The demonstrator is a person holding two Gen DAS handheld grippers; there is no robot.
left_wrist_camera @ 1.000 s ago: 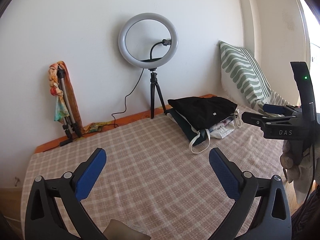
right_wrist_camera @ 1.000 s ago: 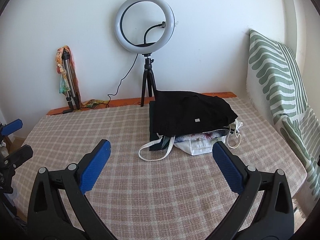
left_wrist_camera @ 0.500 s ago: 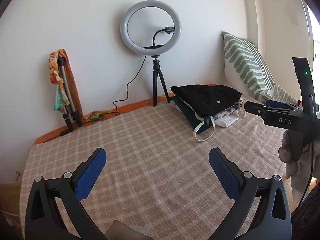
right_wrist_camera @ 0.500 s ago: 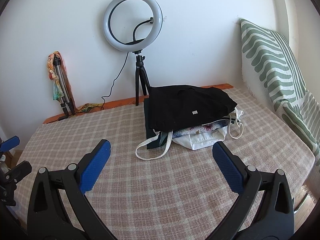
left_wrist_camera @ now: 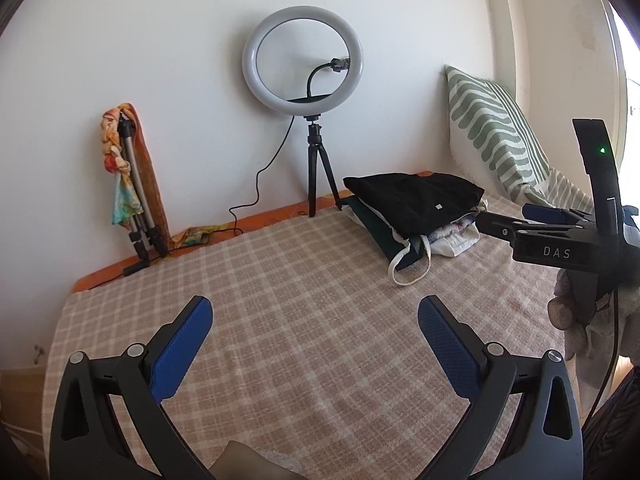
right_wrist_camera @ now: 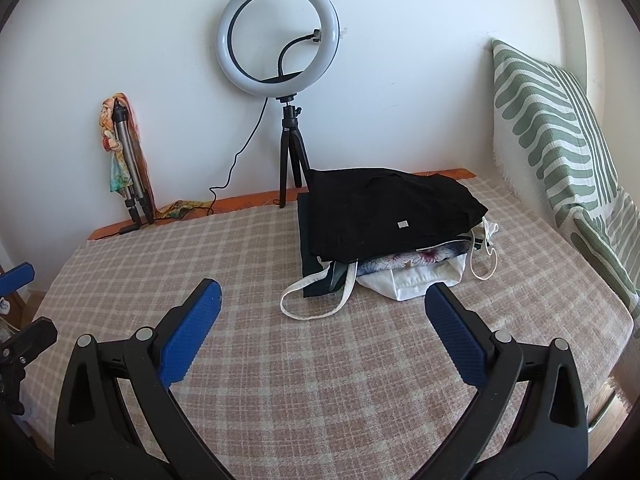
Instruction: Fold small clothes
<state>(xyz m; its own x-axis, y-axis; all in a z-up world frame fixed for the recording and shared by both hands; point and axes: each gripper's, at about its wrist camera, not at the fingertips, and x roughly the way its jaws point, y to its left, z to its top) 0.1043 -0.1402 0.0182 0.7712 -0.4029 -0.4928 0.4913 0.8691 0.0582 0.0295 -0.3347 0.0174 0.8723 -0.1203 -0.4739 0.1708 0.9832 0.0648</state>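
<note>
A: Right wrist view first; where does the pile (right_wrist_camera: pixel 384 232) lie from the fingers (right_wrist_camera: pixel 200 328)?

B: Ahead and a shade right of centre, on the checked bed (right_wrist_camera: pixel 160 248), near the back wall; the right gripper (right_wrist_camera: pixel 322 320) has its fingers spread wide, nothing between them; a white strap (right_wrist_camera: pixel 320 304) loops out of the pile toward it.

A: And the left gripper (left_wrist_camera: pixel 314 338)?

B: Also spread and empty; from its view the pile (left_wrist_camera: pixel 416 208) sits well off to the right and farther back, with the right gripper just beside it; so the right hand is nearer.

A: Long axis of the pile?

B: The black piece (right_wrist_camera: pixel 392 208) on top runs roughly left to right across the right view, its near edge facing the fingers; floral and white cloth peeks out beneath.

A: Folded or waiting?

B: It could be either, a finished stack or a heap to draw from; the bed in front of both grippers holds no garment.
</note>
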